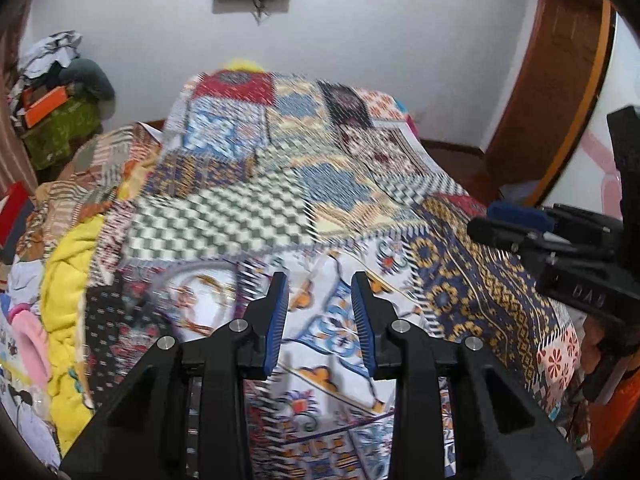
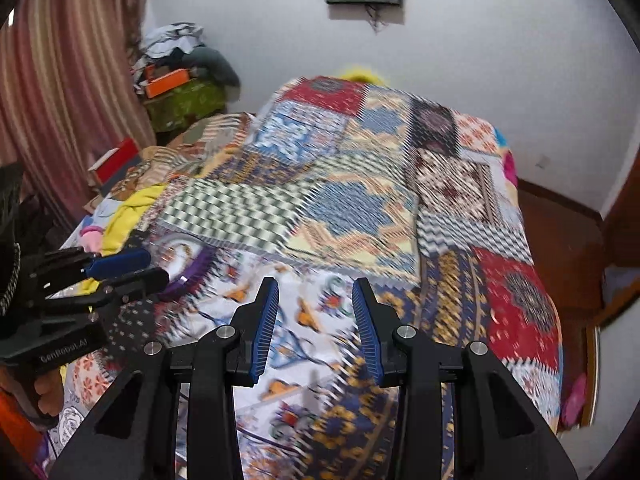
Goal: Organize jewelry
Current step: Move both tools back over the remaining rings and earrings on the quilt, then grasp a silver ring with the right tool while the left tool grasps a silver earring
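Both claws empty, jaws apart: left claw (image 1: 320, 300), right claw (image 2: 316, 304), hovering over the patchwork bedspread (image 1: 360, 184). We're at approach. Blurred purple-rimmed tray with bangles (image 2: 182, 258) sits near-left; contents unclear. Next we need a slow, steady descent onto it.

Motion blur smears the patchwork bedspread (image 1: 320, 184) under me, so its near patches run together. By its left edge a round clear container (image 2: 180, 260) blurs; its contents I cannot make out. My left gripper (image 2: 154, 268) overlaps its rim.
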`<state>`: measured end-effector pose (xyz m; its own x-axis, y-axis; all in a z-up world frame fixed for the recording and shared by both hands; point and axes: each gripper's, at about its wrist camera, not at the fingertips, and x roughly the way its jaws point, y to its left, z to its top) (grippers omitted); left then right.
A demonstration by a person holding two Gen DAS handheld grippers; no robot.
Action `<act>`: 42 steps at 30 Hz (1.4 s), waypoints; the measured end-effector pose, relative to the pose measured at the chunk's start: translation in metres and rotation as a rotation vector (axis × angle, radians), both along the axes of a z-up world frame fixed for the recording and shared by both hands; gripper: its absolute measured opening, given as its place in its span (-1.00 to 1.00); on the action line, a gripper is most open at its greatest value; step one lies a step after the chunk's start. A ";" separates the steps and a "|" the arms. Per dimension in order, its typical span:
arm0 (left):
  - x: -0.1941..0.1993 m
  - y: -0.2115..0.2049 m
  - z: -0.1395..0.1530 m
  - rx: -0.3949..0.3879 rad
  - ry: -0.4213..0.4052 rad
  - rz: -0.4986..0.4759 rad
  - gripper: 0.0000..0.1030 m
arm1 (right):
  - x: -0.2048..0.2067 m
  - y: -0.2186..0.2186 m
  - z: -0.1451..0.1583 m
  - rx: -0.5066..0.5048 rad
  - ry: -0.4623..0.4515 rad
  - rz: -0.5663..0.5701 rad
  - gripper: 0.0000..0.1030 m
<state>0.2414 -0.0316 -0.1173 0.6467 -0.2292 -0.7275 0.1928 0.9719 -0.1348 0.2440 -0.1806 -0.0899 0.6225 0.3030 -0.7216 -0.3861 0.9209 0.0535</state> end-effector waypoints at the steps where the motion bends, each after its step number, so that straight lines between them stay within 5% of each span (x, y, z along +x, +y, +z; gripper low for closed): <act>1: 0.002 -0.004 -0.004 0.002 0.009 -0.008 -0.39 | 0.001 -0.005 -0.003 -0.001 0.008 -0.009 -0.32; 12: 0.022 -0.055 -0.067 0.058 0.143 -0.091 -0.39 | 0.003 -0.034 -0.035 -0.001 0.091 -0.030 -0.32; 31: 0.028 -0.019 -0.114 0.048 0.231 -0.057 -0.39 | 0.039 0.021 -0.121 -0.169 0.338 0.134 -0.32; 39: 0.029 -0.021 -0.116 0.040 0.223 -0.059 -0.39 | 0.040 0.025 -0.125 -0.179 0.309 0.157 -0.33; 42: 0.029 -0.023 -0.116 0.036 0.222 -0.061 -0.39 | 0.041 0.032 -0.126 -0.207 0.283 0.161 -0.49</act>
<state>0.2706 -0.0546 -0.2337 0.4556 -0.2344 -0.8587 0.2210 0.9643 -0.1460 0.2854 -0.1489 -0.2161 0.3466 0.2107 -0.9141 -0.5233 0.8522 -0.0020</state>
